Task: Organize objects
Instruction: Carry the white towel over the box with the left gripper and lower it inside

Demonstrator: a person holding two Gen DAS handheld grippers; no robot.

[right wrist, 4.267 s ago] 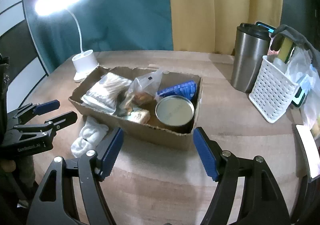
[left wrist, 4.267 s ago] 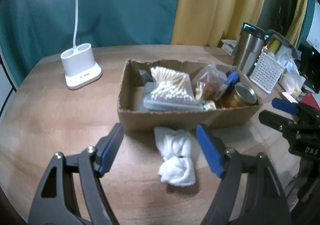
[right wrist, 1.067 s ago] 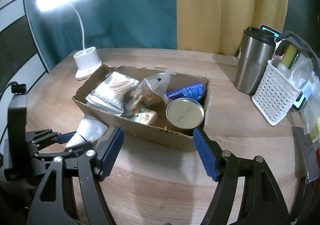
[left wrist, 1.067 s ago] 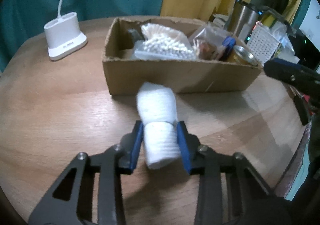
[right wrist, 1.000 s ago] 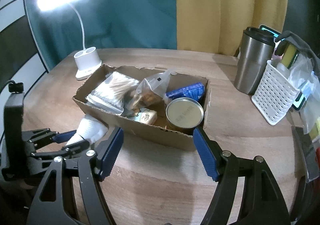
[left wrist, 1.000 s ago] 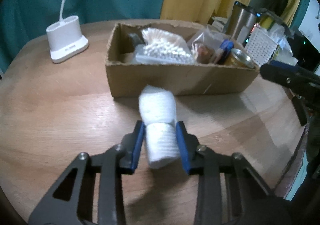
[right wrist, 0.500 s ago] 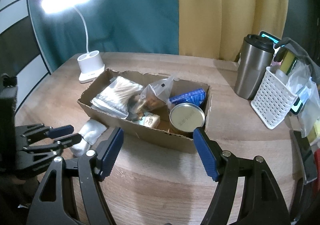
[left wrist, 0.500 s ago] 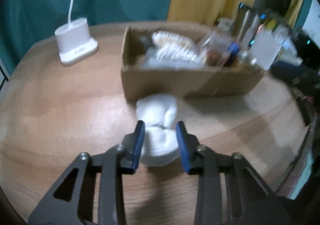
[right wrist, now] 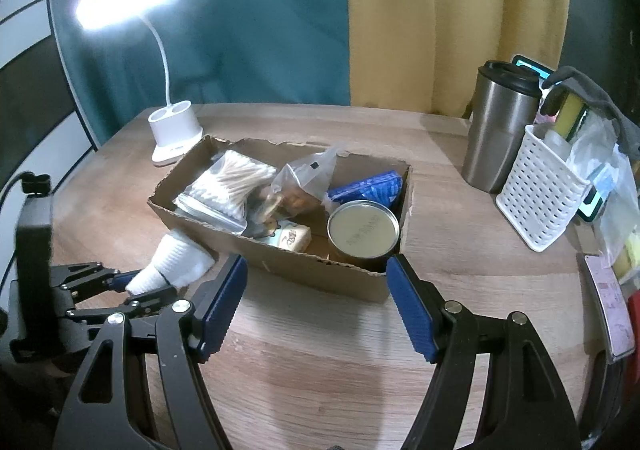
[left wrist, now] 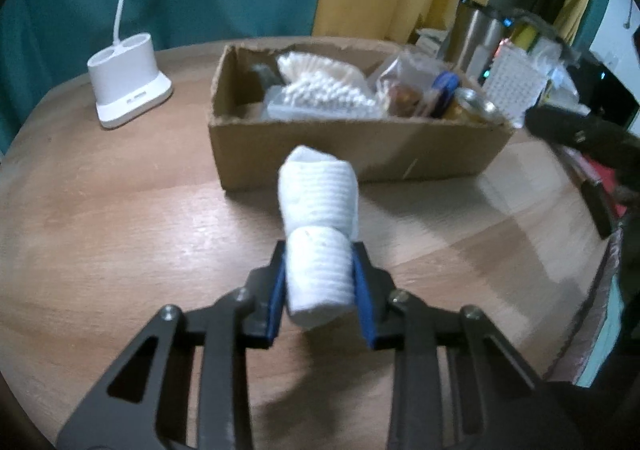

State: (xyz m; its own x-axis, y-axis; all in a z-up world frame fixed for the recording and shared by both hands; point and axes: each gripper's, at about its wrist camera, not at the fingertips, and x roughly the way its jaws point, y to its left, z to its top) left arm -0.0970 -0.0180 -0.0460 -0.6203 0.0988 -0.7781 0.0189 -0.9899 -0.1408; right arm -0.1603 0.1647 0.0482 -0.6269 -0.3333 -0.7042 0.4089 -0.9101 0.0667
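My left gripper [left wrist: 319,282] is shut on a rolled white sock [left wrist: 318,205] and holds it just in front of a brown cardboard box [left wrist: 352,147]. The box holds a bag of cotton swabs [left wrist: 320,95], a clear snack bag [left wrist: 404,89], a blue packet [right wrist: 366,189] and a round tin [right wrist: 363,230]. In the right wrist view the left gripper [right wrist: 134,288] and the sock [right wrist: 172,260] show at the box's [right wrist: 288,262] left front corner. My right gripper [right wrist: 316,304] is open and empty, in front of the box's near wall.
A white lamp base [left wrist: 128,87] stands left of the box on the wooden table [left wrist: 100,230]. A steel tumbler [right wrist: 498,129] and a white perforated basket [right wrist: 540,185] stand at the right. Cards and a phone lie at the table's right edge.
My left gripper closed on the sock and lifted it off the table in front of the box. My right gripper stayed open and drew back a little.
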